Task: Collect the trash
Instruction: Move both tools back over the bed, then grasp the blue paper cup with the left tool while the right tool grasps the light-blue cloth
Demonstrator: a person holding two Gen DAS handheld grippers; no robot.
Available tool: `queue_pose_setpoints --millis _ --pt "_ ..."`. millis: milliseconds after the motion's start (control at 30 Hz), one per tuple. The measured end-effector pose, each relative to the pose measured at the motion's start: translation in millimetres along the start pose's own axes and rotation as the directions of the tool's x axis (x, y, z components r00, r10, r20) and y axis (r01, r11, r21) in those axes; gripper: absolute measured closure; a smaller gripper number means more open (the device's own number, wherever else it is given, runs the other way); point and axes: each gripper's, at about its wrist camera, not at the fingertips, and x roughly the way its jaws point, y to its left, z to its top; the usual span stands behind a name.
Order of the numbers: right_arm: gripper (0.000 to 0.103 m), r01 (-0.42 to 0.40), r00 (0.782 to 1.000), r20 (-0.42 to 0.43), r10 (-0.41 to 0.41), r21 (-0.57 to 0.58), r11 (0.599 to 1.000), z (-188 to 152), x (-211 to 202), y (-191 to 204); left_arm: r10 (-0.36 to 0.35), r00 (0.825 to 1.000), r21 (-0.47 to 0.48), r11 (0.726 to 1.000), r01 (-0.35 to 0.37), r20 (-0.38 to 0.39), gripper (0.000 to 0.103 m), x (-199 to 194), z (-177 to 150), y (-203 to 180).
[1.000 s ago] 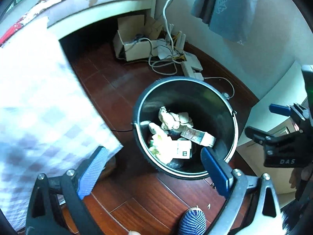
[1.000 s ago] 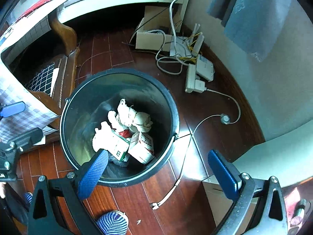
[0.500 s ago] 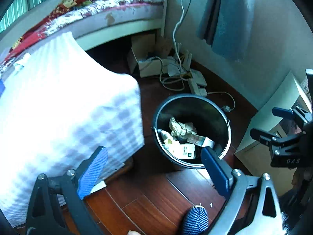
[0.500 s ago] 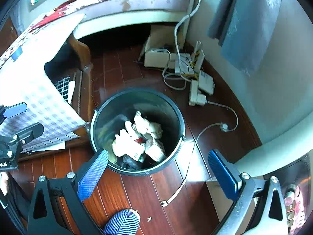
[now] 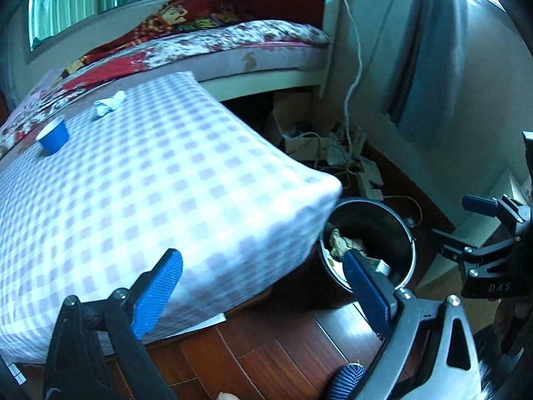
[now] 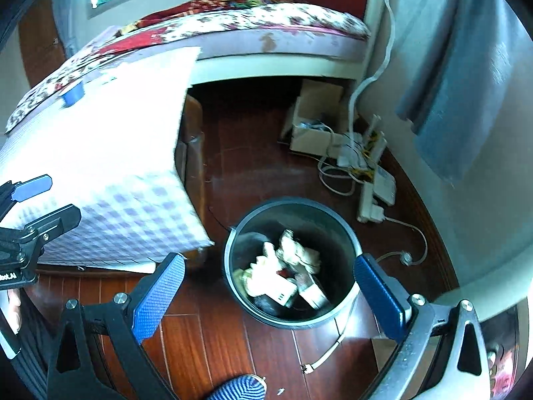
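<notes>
Both cameras have lifted away from the black bin (image 6: 289,263), so I now see over the checked worktop (image 5: 160,183); my left tongs (image 5: 263,296) and right tongs (image 6: 266,296) are spread, empty; next I'd reach for the blue cup (image 5: 53,135), then the crumpled tissue (image 5: 109,104) beyond, both far ahead.

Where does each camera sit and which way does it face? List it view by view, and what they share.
Left wrist: on the left tongs, open, facing over the checked table with blue cup and crumpled tissue; right tongs at right.
Right wrist: on the right tongs, open, looking down into the bin; left tongs at left.
Shared: bin, table, cup, bed.
</notes>
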Motion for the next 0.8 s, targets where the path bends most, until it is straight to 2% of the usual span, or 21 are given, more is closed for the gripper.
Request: queue_pose_setpoints --millis 100,267,433,667,767,800 --pt "0.001 -0.027 1.000 0.010 0.027 -0.026 0.999 13 2 22 0.055 0.998 -0.032 0.998 -0.055 0.015 0.004 -4 1 24" --pt "0.001 -0.078 0.997 0.020 0.080 -0.088 0.993 40 12 65 0.109 0.993 -0.075 0.992 -0.106 0.038 0.002 -10 4 65" --pt "0.001 -0.138 0.989 0.039 0.145 -0.151 0.979 73 24 113 0.188 0.982 -0.139 0.974 -0.181 0.037 0.002 -10 10 121" --pt "0.001 -0.198 0.976 0.046 0.213 -0.213 0.957 119 49 178 0.262 0.965 -0.214 0.943 -0.253 0.016 0.002 -4 20 194" --pt "0.001 -0.212 0.970 0.062 0.234 -0.248 0.945 140 61 204 0.279 0.960 -0.241 0.933 -0.265 0.023 0.004 -1 26 220" --pt "0.001 -0.231 0.966 0.055 0.253 -0.255 0.939 147 65 211 0.298 0.954 -0.250 0.926 -0.283 0.022 0.009 2 30 231"
